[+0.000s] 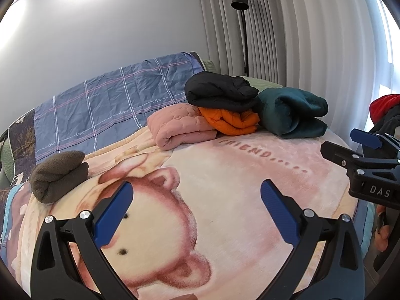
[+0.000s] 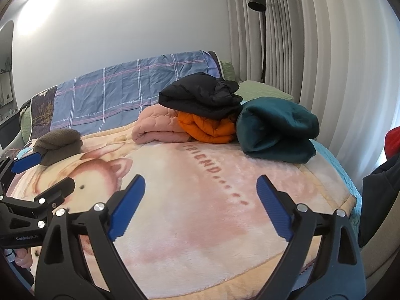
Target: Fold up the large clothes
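Note:
Folded clothes lie at the far side of the bed: a pink quilted piece (image 1: 180,127) (image 2: 160,127), an orange jacket (image 1: 230,121) (image 2: 207,130) with a black jacket (image 1: 220,92) (image 2: 200,95) on top, and a teal garment (image 1: 292,112) (image 2: 275,130). A brown fleece bundle (image 1: 58,175) (image 2: 57,145) lies apart at the left. My left gripper (image 1: 196,192) is open and empty above the pink bear blanket (image 1: 237,187). My right gripper (image 2: 201,187) is open and empty above the same blanket (image 2: 200,225). Each gripper shows at the edge of the other's view, the right one (image 1: 360,150) and the left one (image 2: 37,172).
A blue plaid quilt (image 1: 112,100) covers the head of the bed against the grey wall. A black floor lamp (image 1: 241,2) stands by the curtains (image 1: 312,37). Red and dark clothing (image 1: 383,110) hangs at the right edge.

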`<state>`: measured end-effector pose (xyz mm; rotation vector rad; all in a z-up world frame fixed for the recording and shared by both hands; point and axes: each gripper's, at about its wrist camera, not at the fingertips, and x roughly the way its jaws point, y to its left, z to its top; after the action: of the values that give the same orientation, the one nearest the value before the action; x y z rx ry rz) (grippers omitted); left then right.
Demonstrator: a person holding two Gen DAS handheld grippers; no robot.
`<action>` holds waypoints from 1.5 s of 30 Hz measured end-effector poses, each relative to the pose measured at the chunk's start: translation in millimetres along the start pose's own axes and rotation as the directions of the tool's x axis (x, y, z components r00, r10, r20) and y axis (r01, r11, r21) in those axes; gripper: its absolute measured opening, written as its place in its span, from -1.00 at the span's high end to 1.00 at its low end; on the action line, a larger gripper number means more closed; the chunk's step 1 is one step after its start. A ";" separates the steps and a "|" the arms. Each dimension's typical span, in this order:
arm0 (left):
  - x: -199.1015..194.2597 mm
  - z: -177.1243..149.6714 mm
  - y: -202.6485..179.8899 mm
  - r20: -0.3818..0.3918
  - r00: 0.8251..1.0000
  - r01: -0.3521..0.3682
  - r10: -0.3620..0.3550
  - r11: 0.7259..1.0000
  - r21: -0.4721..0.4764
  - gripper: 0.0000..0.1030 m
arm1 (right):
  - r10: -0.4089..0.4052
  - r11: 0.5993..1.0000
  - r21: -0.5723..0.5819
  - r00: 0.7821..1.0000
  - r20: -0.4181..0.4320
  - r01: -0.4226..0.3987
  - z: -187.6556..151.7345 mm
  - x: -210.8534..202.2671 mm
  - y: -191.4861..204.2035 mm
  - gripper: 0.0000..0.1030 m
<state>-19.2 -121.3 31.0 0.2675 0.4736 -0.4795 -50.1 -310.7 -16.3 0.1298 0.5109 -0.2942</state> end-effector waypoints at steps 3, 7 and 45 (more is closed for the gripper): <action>0.6 0.0 0.3 -0.002 1.000 -0.001 0.001 1.000 -0.006 -0.97 | 0.002 1.000 -0.008 1.000 -0.002 -0.002 -0.1 1.2 2.1 -0.80; -0.5 -0.1 0.0 -0.001 1.000 -0.002 0.002 1.000 -0.007 -0.97 | 0.004 1.000 -0.011 1.000 -0.005 -0.004 0.0 2.3 3.5 -0.80; -0.3 -3.1 -0.1 0.001 1.000 -0.005 0.005 1.000 0.004 -0.97 | 0.004 1.000 -0.015 1.000 -0.005 -0.004 -2.9 2.7 6.3 -0.82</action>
<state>-20.7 -120.2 28.5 0.2723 0.4706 -0.4756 -47.2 -304.8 -19.8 0.1166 0.5178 -0.2860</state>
